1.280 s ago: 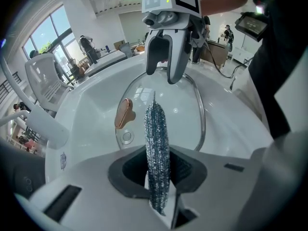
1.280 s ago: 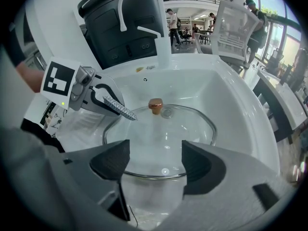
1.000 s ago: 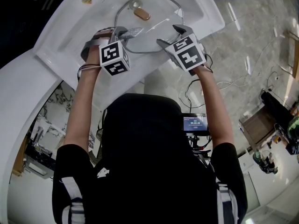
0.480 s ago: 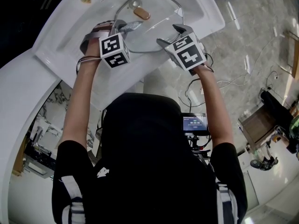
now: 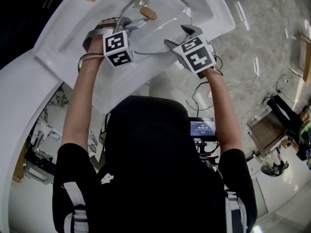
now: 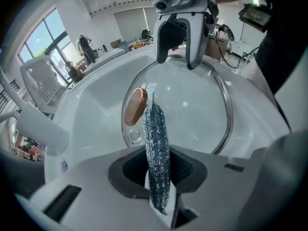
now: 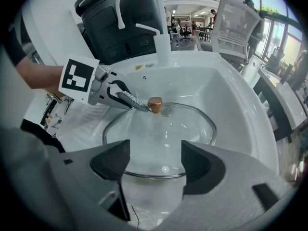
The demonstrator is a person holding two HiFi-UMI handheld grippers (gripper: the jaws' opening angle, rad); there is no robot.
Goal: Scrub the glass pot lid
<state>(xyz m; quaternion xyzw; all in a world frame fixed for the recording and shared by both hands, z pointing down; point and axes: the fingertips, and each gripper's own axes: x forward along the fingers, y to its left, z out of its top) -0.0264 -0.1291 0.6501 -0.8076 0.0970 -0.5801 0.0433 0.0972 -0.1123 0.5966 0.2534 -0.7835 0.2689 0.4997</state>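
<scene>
1. Tongs on the left [image 6: 159, 186] pinch a silver scrubber [image 6: 157, 143], reaching over the lid [image 5: 160, 30] from its 9 o'clock in the head view.
2. Scrubber tip sits just beside the copper knob [image 7: 154, 104], at the lid's 11 o'clock.
3. Right tongs [image 7: 155, 160] are spread, astride the lid's rim at 4 o'clock.
4. Lid lies in the white sink [image 7: 231, 105].

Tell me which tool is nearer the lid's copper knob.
Left. The left tool holds a scrubber tipped beside the knob; the right tool sits open at the opposite rim of the lid.
</scene>
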